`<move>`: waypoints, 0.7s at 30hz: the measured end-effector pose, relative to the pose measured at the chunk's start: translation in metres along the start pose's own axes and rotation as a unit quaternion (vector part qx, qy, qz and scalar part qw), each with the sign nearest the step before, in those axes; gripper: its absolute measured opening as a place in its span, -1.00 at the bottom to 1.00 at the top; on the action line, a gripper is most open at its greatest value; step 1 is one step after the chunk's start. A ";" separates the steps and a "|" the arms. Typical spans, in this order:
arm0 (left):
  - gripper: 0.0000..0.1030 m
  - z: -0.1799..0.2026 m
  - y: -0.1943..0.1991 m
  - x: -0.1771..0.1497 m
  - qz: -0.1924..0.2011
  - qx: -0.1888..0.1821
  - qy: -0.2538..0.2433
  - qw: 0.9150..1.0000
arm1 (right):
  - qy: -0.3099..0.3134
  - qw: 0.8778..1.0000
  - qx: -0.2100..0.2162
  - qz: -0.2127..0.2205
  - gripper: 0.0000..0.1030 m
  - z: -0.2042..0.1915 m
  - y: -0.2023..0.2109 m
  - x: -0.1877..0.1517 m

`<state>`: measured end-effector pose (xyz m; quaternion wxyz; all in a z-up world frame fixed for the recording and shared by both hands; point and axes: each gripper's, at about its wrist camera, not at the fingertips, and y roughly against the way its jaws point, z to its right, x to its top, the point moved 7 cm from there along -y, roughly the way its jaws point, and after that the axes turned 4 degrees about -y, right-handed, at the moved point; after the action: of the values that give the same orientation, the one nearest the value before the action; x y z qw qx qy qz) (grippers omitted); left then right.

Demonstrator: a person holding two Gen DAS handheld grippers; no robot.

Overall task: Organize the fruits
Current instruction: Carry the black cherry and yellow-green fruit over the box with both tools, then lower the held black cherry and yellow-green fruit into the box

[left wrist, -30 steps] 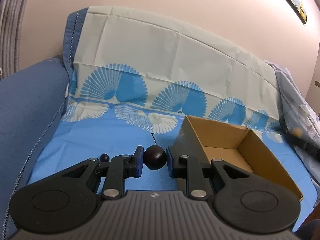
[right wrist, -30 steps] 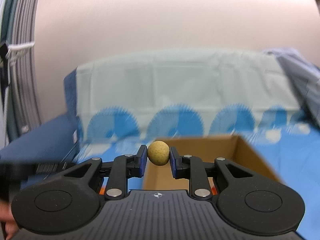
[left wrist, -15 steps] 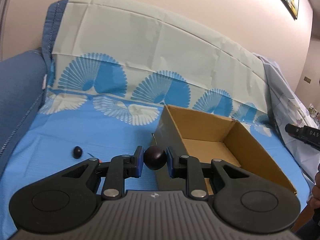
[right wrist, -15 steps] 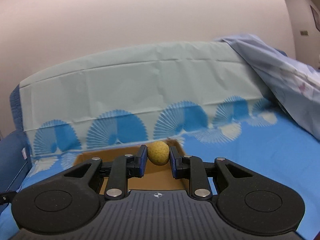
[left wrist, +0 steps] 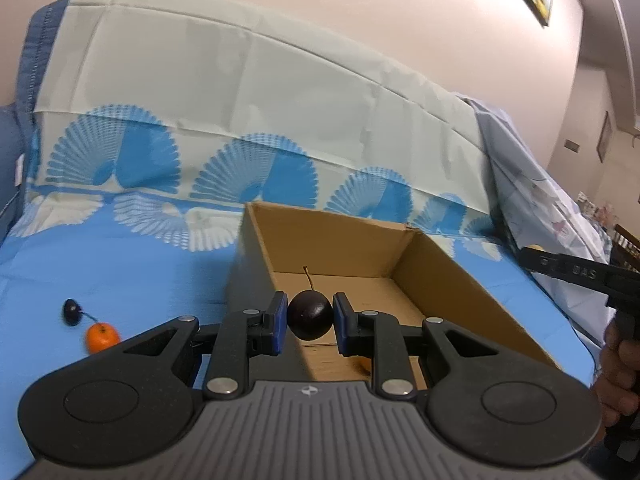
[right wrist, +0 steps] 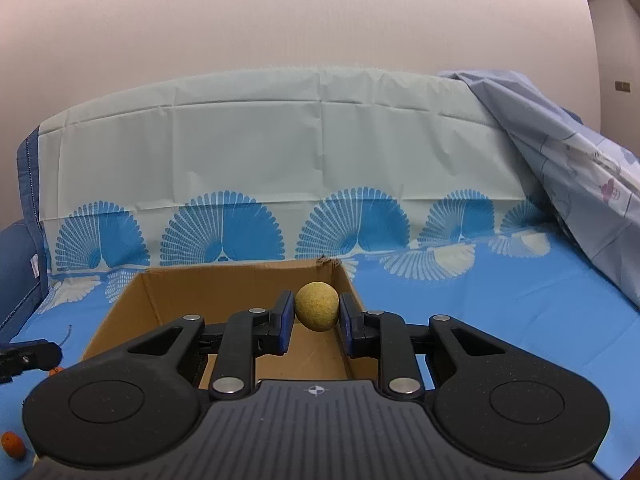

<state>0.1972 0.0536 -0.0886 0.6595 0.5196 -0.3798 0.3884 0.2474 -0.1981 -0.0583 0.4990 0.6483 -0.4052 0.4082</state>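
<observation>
My left gripper (left wrist: 310,320) is shut on a dark round fruit with a thin stem (left wrist: 310,315), held above the near part of an open cardboard box (left wrist: 444,272). My right gripper (right wrist: 316,314) is shut on a round tan-yellow fruit (right wrist: 317,306), held over the same cardboard box (right wrist: 132,312) near its right wall. A bit of an orange fruit (left wrist: 363,364) shows on the box floor behind the left gripper's right finger. On the blue cloth left of the box lie a small orange fruit (left wrist: 102,337) and a small dark fruit (left wrist: 72,306).
A blue fan-patterned cloth (left wrist: 120,268) covers the sofa seat and backrest. A pale blue printed sheet (right wrist: 568,160) drapes at the right. The other gripper (left wrist: 576,272) and a hand (left wrist: 618,364) show at the left wrist view's right edge. Another orange fruit (right wrist: 12,443) sits at the right wrist view's lower left.
Both grippers have moved toward and over the box with their fruits still held. The left view swung right so the box is now under its fruit; the right view steadied above the box.
</observation>
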 end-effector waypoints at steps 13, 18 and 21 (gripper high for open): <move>-0.49 0.023 -0.004 -0.005 -0.001 -0.028 -0.034 0.999 | 0.018 1.000 0.005 -0.012 -0.51 -0.012 -0.006 -0.006; -0.49 0.029 -0.005 -0.007 -0.001 -0.035 -0.043 0.998 | 0.025 1.000 0.005 -0.012 -0.51 -0.014 -0.005 -0.006; -0.49 0.032 -0.005 -0.008 -0.002 -0.038 -0.047 0.998 | 0.028 1.000 0.005 -0.013 -0.51 -0.015 -0.005 -0.006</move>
<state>0.1951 0.0210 -0.0925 0.6608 0.5124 -0.4240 0.3478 0.2480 -0.1820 -0.0632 0.5118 0.6445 -0.3807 0.4216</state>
